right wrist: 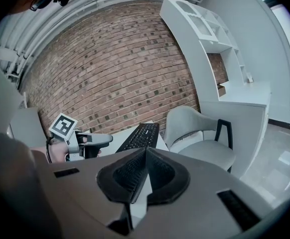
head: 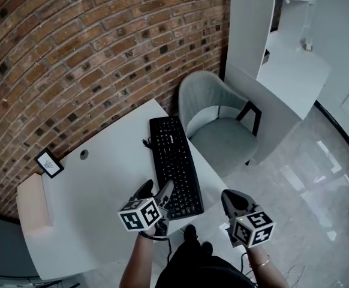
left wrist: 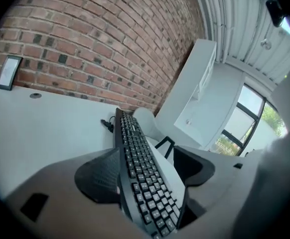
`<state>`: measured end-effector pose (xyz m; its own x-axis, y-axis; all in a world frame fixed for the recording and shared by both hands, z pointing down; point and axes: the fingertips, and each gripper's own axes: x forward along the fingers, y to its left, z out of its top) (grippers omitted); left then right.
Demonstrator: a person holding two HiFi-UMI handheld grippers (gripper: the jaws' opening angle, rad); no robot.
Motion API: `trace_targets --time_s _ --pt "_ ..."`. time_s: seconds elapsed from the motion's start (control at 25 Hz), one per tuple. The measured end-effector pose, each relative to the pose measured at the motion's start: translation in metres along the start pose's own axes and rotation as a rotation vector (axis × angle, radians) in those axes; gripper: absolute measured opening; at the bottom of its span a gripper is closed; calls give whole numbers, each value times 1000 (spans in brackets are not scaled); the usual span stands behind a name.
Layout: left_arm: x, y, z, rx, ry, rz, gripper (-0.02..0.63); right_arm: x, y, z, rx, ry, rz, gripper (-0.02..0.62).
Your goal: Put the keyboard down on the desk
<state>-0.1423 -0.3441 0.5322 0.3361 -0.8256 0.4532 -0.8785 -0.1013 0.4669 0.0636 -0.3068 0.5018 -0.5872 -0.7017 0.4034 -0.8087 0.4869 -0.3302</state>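
With left gripper [head: 156,191] jaws spread around near end of keyboard [head: 175,161], flat along right edge of desk [head: 102,173], pull straight back without catching it. Leave right gripper [head: 231,200], pressed together and empty, aside.

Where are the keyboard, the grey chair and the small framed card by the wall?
keyboard [head: 175,162], head view, middle of the keys
grey chair [head: 222,140], head view, seat cushion
framed card [head: 49,163], head view, its white face
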Motion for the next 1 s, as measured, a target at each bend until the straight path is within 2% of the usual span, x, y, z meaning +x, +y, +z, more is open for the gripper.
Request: trace_targets --time_s 0.08,0.16,0.32,0.56,0.8,1.0 --pt "-13 -13 2 -6 -35 -51 327 -2 8 1 2 -7 19 6" --pt "-27 -23 3 4 -63 -81 250 -6 14 1 -12 -16 30 6" --pt "-49 -42 5 76 -93 -104 217 -15 28 4 -34 -34 54 6" --pt "-81 -56 1 214 -131 -43 71 -30 50 2 -58 -71 94 6" --pt "-106 -64 -11 287 -126 7 21 -48 69 0 -101 -111 126 5" --pt "-127 -69 -18 335 -150 43 9 -64 81 5 -148 -161 136 5"
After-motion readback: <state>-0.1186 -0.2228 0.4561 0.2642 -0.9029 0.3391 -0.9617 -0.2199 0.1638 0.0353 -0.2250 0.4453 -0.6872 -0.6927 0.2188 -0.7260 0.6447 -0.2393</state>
